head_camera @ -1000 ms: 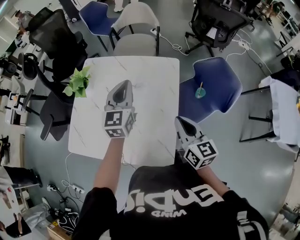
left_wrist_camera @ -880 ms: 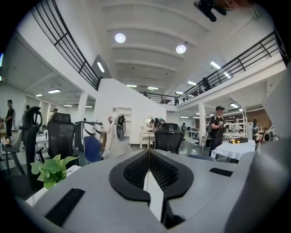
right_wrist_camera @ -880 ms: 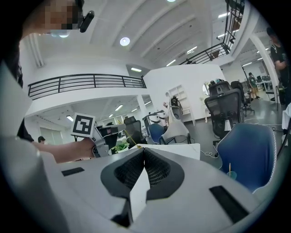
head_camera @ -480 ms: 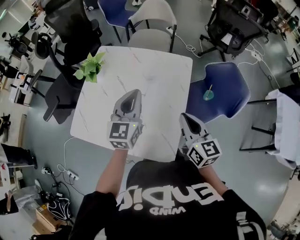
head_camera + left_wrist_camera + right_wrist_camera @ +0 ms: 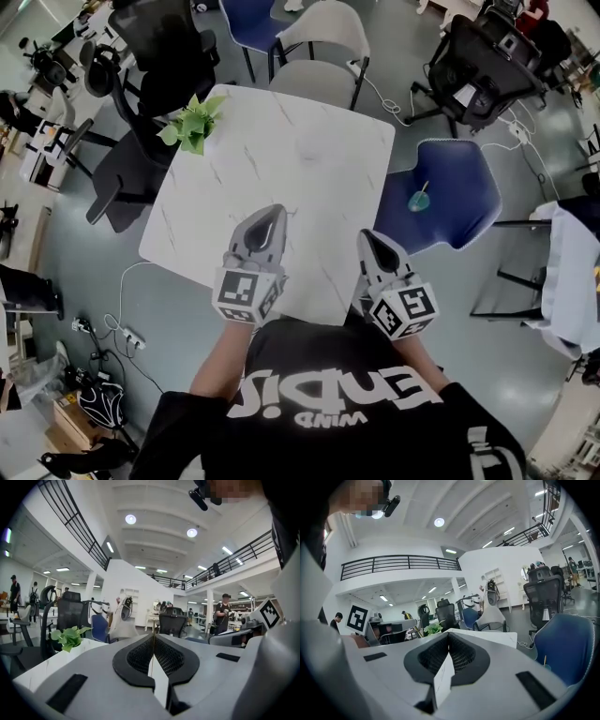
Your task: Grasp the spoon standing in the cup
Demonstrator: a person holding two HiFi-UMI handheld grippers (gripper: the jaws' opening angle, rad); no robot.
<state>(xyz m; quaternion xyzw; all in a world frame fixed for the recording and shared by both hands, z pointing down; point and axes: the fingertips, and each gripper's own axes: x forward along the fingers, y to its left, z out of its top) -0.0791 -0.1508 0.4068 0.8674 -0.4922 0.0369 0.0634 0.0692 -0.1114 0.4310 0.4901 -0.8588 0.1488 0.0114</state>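
Observation:
A small teal cup (image 5: 418, 200) with a thin spoon (image 5: 424, 187) standing in it sits on the seat of a blue chair (image 5: 459, 211) to the right of the white marble table (image 5: 309, 141). My left gripper (image 5: 270, 216) hovers shut over the table's near edge, nothing between its jaws. At the table's near right corner is my right gripper (image 5: 367, 237), shut and empty, left of and nearer than the cup. In the right gripper view only the spoon's handle (image 5: 544, 660) pokes up past the gripper body, in front of the blue chair (image 5: 565, 648).
A potted green plant (image 5: 192, 127) stands on the table's far left corner. A beige chair (image 5: 323, 80) and a black office chair (image 5: 155, 89) crowd the table's far side. Cables and a power strip (image 5: 127, 337) lie on the floor at left.
Both grippers have drawn back toward the table's near edge, the left one from the table's middle. The view has shifted, so the table and chair sit higher and further right. Jaws stayed shut.

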